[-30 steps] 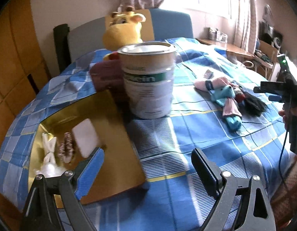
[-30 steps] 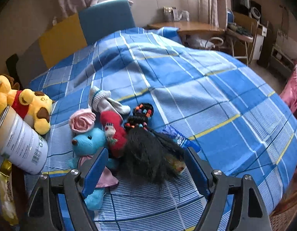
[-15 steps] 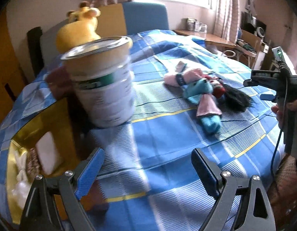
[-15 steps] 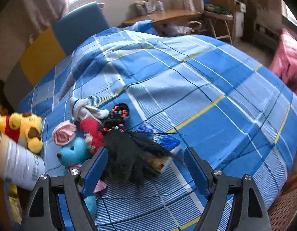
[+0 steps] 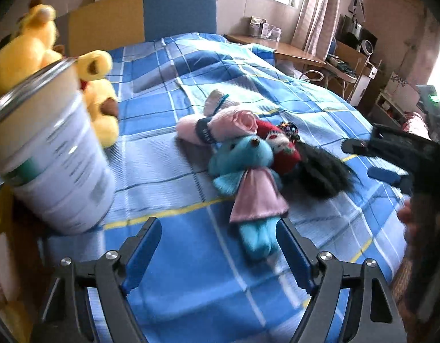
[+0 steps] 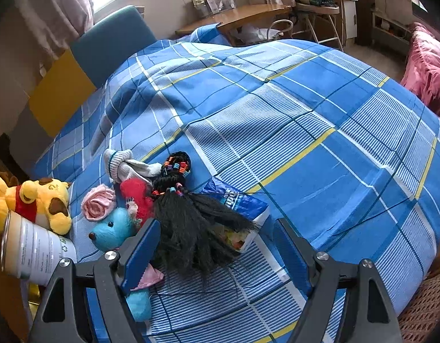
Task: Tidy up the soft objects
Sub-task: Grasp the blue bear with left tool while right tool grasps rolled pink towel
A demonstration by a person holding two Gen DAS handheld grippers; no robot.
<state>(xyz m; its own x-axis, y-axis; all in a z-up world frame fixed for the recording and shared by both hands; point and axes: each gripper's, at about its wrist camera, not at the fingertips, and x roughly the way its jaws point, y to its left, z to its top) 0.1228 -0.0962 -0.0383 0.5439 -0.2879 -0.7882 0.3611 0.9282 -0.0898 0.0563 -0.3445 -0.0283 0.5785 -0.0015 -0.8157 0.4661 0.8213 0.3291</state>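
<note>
on the blue plaid bedspread [image 6: 305,108], beside a white tin [image 5: 54,154] and a yellow plush bear [image 6: 40,200], lies a heap of soft things: a black wig [image 6: 191,228], a blue plush mouse [image 5: 245,168], a rolled pink sock [image 5: 217,127]. the left claw [image 5: 218,253], its jaws apart but just been narrowing, hangs empty over the mouse's legs, and the right claw [image 6: 217,251] stands apart, empty, over the wig.

Tin can [image 5: 54,154] — blue checked bedspread [image 6: 305,120]

A lived-in home bedroom: a bed under a blue plaid sheet [image 6: 305,120] with a padded yellow-and-blue headboard [image 5: 140,14], curtained windows [image 5: 314,5], a cluttered wooden desk [image 6: 234,18], a pink quilt [image 6: 428,65], and a yellow plush toy [image 6: 40,203].
</note>
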